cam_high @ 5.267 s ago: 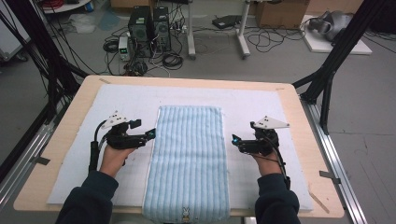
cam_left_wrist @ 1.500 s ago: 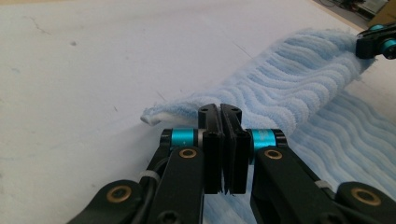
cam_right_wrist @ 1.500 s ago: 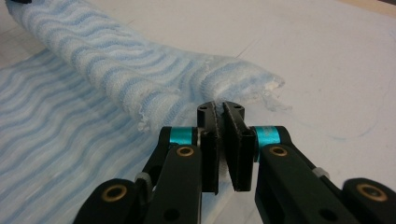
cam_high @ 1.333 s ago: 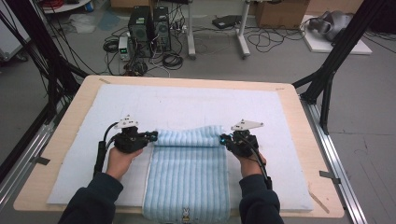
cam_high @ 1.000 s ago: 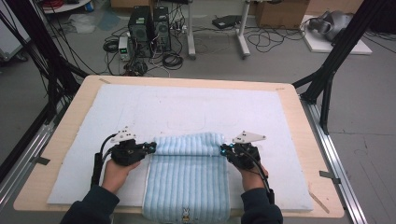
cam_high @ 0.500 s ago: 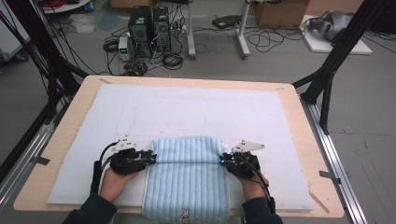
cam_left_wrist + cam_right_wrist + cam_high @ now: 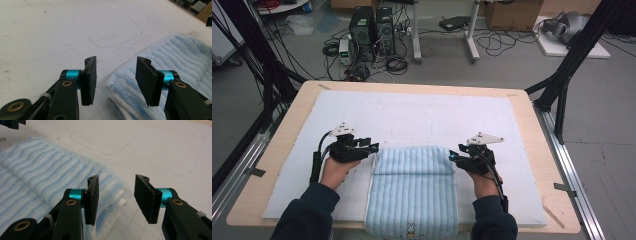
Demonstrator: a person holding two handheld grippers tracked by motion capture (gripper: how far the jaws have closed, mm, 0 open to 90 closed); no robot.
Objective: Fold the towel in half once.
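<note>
Already the blue striped towel [image 7: 412, 192] lay on the worktop [image 7: 277, 150] with its far part folded back toward the person. Left hand-held gripper [image 7: 116, 77] and right hand-held gripper [image 7: 116, 197] had just been opening, jaws spread, nothing pinched. Further folds likely remained. Towel's near edge overhung, cut off.

Floor: grey concrete, strewn with black cables [image 7: 507, 42].
Table: pale wooden top [image 7: 532, 120], covered by a white mat [image 7: 422, 107].
Frame: black struts [image 7: 572, 60] rise at both sides of the table.
Beyond the table: two black computer towers [image 7: 372, 27] on the floor; white table legs [image 7: 471, 35]; a cardboard box [image 7: 509, 12] at the far edge.
Light: even, indoor.
</note>
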